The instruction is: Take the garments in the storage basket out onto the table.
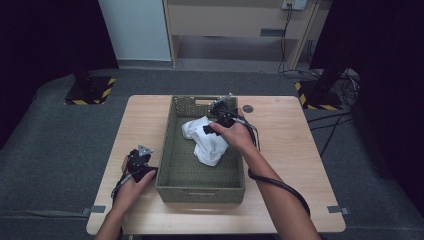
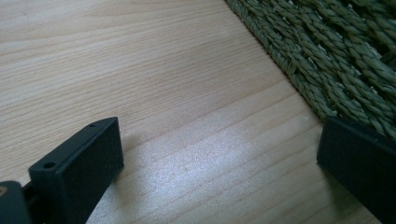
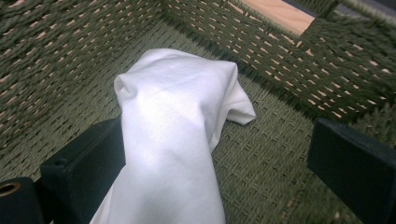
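A green woven basket [image 1: 200, 192] stands in the middle of the wooden table [image 1: 285, 150]. Inside it lies a crumpled white cloth [image 1: 207, 142], toward the far right of the basket floor. My right gripper [image 1: 210, 127] reaches into the basket from the right, just above the cloth. In the right gripper view the jaws stand wide apart and open [image 3: 215, 168]; the cloth [image 3: 173, 121] drapes against the left jaw, over the basket floor [image 3: 289, 60]. My left gripper [image 1: 141, 160] rests low over the table left of the basket, open [image 2: 219, 158], with bare wood [image 2: 163, 70] between the jaws and the basket wall [image 2: 336, 60] beside the right jaw.
A small dark round mark [image 1: 248, 108] sits on the table behind the basket's right corner. Grey carpet surrounds the table. Two stands with yellow-black striped bases [image 1: 90, 92] [image 1: 320, 95] flank the far side, with cables [image 1: 335, 125] on the floor at right.
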The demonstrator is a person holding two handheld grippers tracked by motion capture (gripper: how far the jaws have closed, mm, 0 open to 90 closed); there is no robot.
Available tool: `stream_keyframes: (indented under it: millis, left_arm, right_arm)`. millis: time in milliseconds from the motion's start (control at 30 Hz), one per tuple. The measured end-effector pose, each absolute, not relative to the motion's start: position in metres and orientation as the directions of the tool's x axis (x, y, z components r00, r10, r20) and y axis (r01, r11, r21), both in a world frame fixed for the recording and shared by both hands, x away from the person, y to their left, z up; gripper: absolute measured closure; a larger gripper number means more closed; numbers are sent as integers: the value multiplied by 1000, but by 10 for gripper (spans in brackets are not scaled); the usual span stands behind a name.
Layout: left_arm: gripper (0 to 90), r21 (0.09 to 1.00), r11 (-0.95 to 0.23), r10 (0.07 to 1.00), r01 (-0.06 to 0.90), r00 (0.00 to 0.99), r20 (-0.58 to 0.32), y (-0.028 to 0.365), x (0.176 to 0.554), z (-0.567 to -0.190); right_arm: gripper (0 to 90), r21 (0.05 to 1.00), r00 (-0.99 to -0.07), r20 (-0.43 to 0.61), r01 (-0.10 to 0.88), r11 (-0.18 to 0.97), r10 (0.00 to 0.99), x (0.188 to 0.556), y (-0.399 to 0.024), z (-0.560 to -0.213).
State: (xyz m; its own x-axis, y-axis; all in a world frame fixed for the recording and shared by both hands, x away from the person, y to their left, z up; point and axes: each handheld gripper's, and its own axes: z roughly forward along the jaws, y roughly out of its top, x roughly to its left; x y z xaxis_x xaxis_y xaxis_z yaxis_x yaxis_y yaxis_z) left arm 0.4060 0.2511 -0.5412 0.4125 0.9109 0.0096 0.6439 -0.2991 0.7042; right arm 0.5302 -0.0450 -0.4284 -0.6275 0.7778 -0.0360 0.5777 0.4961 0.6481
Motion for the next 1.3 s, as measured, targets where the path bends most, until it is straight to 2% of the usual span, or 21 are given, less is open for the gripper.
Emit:
stream_keyframes:
  millis: [1300]
  left_arm:
    - [0,704,-303,909,643,418,9,251,407,-541]
  right_arm:
    - [28,644,-581,48,640,420,812,552,-18,-469]
